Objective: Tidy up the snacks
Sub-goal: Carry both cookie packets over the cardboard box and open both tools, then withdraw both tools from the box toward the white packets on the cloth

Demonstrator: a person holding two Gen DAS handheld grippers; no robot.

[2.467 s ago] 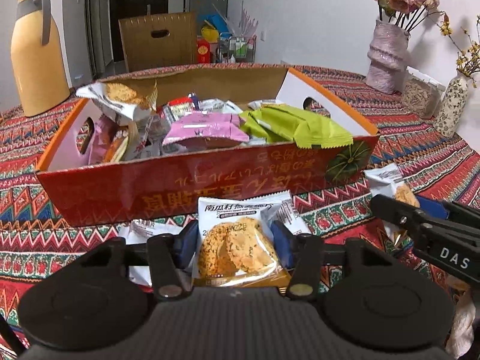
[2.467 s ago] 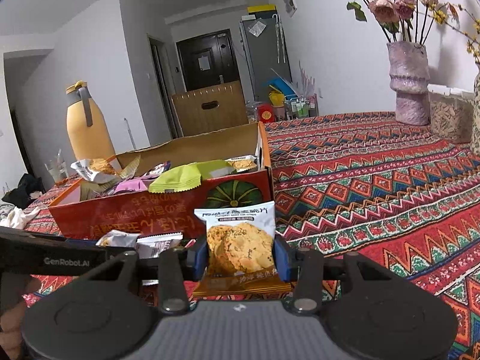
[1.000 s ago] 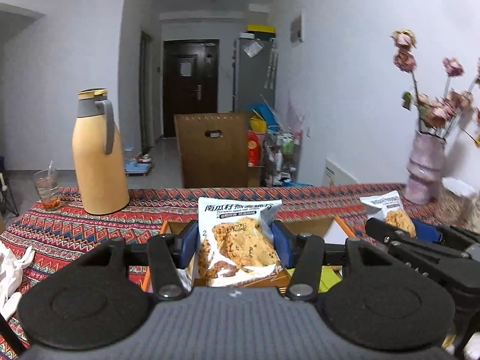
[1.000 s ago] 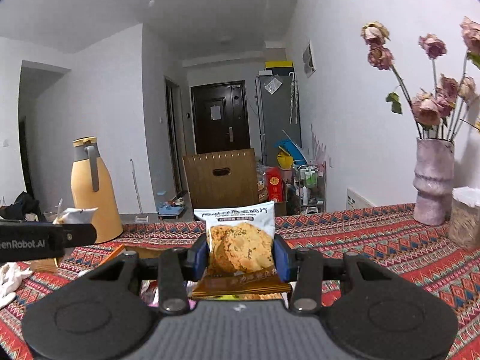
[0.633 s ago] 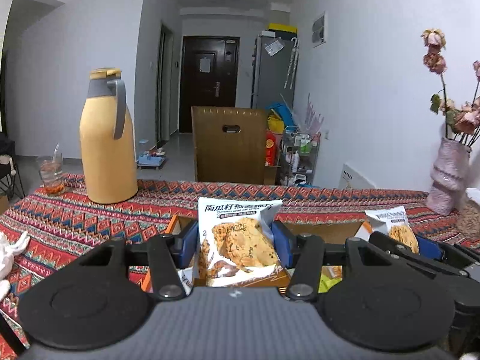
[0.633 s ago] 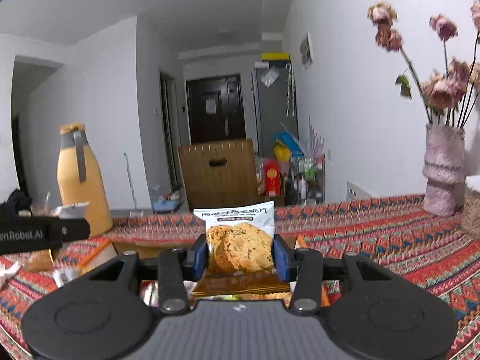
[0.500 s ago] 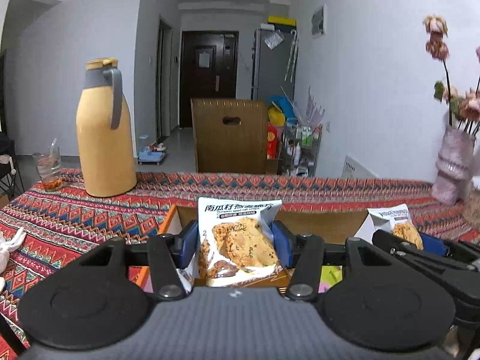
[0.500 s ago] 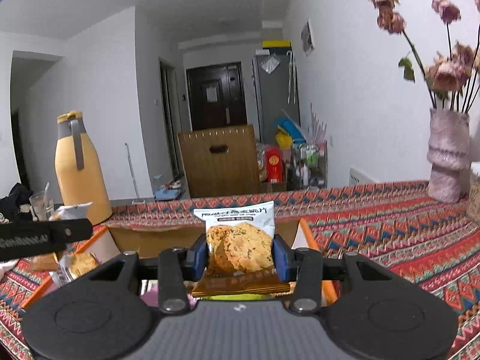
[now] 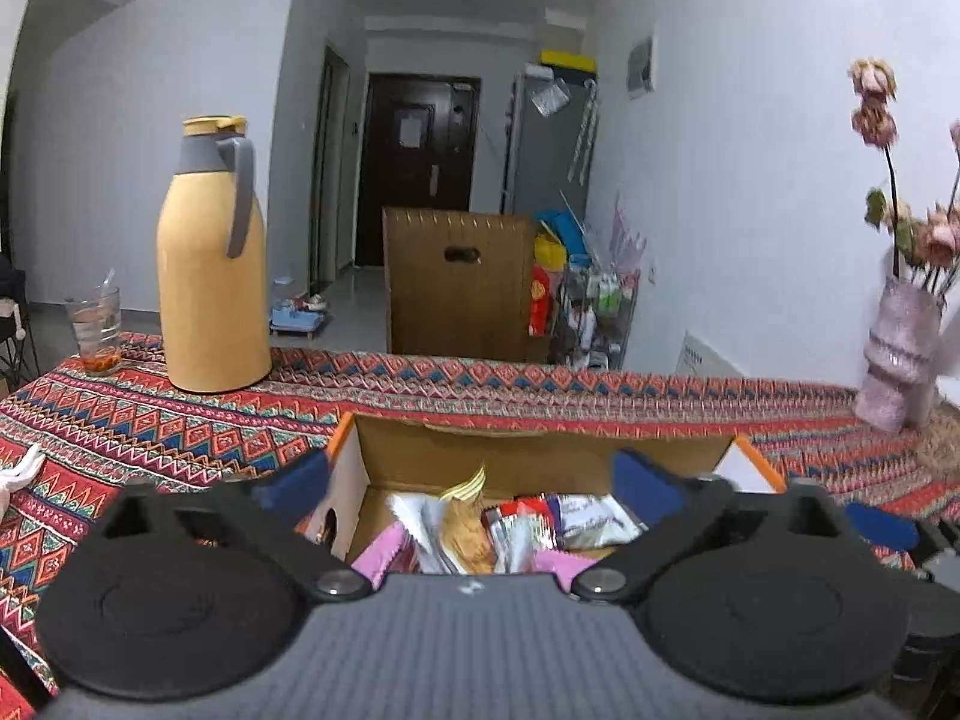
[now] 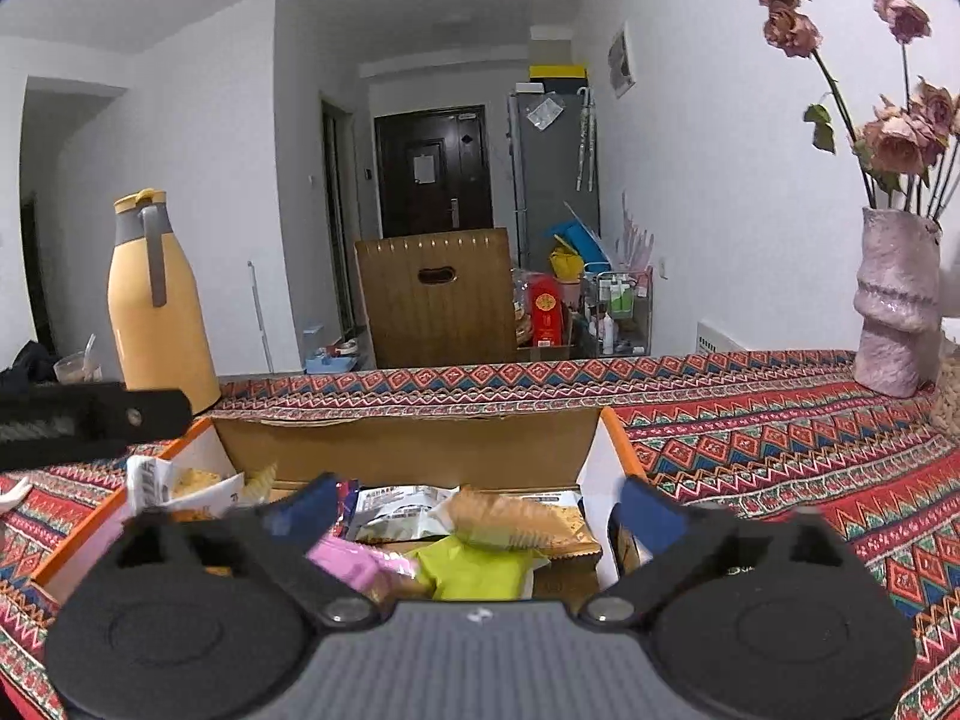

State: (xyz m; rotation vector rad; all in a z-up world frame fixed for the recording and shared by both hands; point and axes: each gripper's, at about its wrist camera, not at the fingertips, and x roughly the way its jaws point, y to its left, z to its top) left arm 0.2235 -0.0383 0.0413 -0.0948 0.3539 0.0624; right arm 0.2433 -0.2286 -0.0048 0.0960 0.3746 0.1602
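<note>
Half a second ago a cookie packet was clamped in each gripper; now both jaws have just been opening and nothing is held. The left gripper [image 9: 471, 489] and the right gripper [image 10: 474, 513] are spread wide above the cardboard snack box [image 10: 408, 450]. A crinkled cookie packet [image 10: 519, 522] lies in the box at 12 o'clock from the right gripper — on a green wrapper [image 10: 474, 570], beside a glossy pink one [image 10: 354, 561].
</note>
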